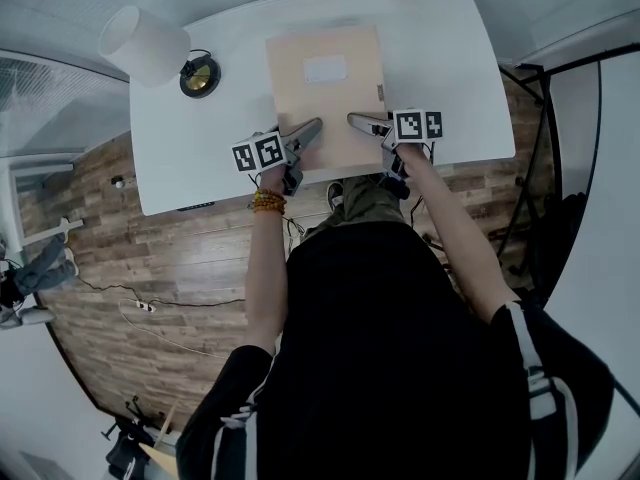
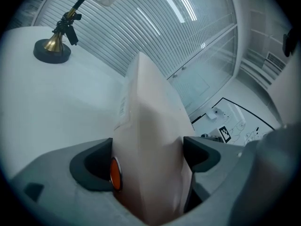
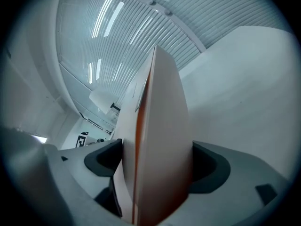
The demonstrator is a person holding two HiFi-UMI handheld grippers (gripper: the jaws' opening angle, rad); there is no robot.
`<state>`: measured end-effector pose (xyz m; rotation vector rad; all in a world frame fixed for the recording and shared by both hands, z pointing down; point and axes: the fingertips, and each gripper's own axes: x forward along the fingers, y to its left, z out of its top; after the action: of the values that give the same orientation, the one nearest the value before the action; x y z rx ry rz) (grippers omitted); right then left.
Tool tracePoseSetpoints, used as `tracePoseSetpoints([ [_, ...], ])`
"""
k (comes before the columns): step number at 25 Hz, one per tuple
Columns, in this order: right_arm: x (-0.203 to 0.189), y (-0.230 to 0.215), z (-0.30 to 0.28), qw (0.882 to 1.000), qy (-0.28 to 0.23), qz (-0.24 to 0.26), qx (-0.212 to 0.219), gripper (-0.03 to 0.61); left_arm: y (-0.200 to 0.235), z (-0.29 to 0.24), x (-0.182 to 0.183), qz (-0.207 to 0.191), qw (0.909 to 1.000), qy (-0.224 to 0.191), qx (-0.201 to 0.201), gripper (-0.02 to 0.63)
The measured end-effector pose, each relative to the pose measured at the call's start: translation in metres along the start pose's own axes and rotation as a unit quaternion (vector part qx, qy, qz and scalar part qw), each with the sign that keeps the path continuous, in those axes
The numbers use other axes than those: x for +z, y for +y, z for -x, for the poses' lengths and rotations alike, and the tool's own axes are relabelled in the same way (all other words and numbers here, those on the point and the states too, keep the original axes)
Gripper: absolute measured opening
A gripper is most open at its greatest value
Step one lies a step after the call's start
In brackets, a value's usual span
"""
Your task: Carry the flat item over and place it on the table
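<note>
Padded envelope (image 1: 325, 93): beige, white label on top face, over the middle of the white table (image 1: 440, 58), long side running from rear edge toward near edge. Cannot tell whether its near end rests on the tabletop.

Left gripper (image 1: 308, 131): at the envelope's near left corner. In the left gripper view its jaws are clamped on the envelope (image 2: 150, 140), which fills the gap; orange pad (image 2: 115, 173) on the left jaw sits against it.

Right gripper (image 1: 362, 121): at the near right corner. In the right gripper view the envelope (image 3: 160, 140) stands edge-on between the jaws, touching both.

Table lamp (image 1: 143, 43): white shade, brass base (image 1: 200, 76), at the rear left corner, apart from the envelope.

Person stands at the near edge; bead bracelet (image 1: 268, 201) on the left wrist.
</note>
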<state>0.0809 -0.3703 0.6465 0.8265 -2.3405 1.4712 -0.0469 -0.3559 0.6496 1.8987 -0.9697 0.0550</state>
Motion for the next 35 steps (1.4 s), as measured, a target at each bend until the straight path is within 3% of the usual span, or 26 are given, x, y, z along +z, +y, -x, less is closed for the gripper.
tracePoseSetpoints([
  [23,-0.012,-0.039,-0.001,0.998,-0.012,-0.013,-0.057,0.408,0.016,-0.017,-0.024,0.014,0.9983,0.003,0.057,0.457],
  [27,-0.012,-0.039,-0.002,0.998,-0.002,-0.015,-0.067,0.408,0.017,-0.013,-0.021,-0.003,0.9970,-0.010,0.077,0.456],
  [35,-0.015,-0.040,-0.004,0.992,0.049,-0.032,-0.112,0.411,0.024,-0.010,-0.025,0.025,0.9964,-0.011,0.080,0.454],
])
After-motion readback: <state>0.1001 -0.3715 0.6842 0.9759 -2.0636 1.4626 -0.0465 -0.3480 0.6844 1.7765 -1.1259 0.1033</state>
